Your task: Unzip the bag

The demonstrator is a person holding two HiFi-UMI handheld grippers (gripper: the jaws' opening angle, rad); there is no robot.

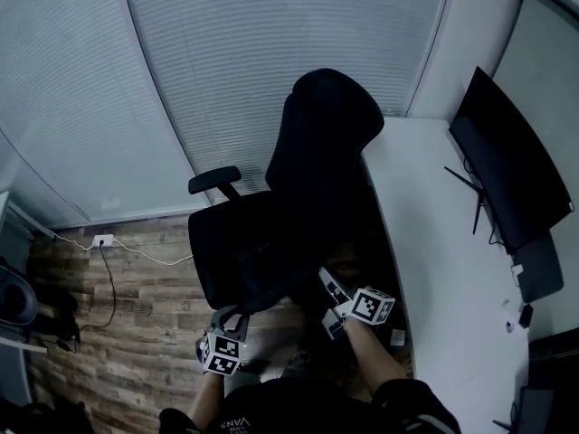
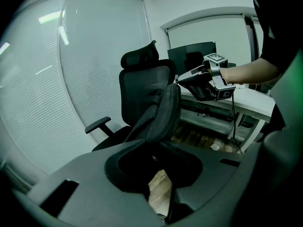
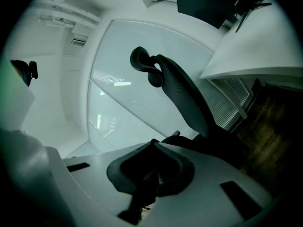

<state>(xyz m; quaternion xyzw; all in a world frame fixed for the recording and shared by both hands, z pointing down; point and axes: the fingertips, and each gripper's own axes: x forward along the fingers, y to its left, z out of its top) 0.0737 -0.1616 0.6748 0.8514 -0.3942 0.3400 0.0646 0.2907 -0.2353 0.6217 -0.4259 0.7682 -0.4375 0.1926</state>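
Observation:
A black bag [image 2: 163,112] stands tilted on the seat of a black office chair [image 2: 142,74]. In the head view the bag [image 1: 303,283] is hard to tell from the dark seat. My right gripper [image 2: 180,82] is shut on the zip tab at the bag's top edge. It comes in from the right with a bare forearm behind it. In the head view the right gripper [image 1: 326,283] sits at the seat's front right. My left gripper [image 1: 228,315] is at the seat's front left. The bag's lower part runs down into its jaws [image 2: 158,174], which hold the fabric.
A white desk [image 1: 425,224] stands right of the chair with a dark monitor [image 1: 507,170] on it. Slatted blinds [image 1: 271,52] cover the wall behind. A cable runs from a wall socket [image 1: 101,240] across the wooden floor [image 1: 136,333] at the left.

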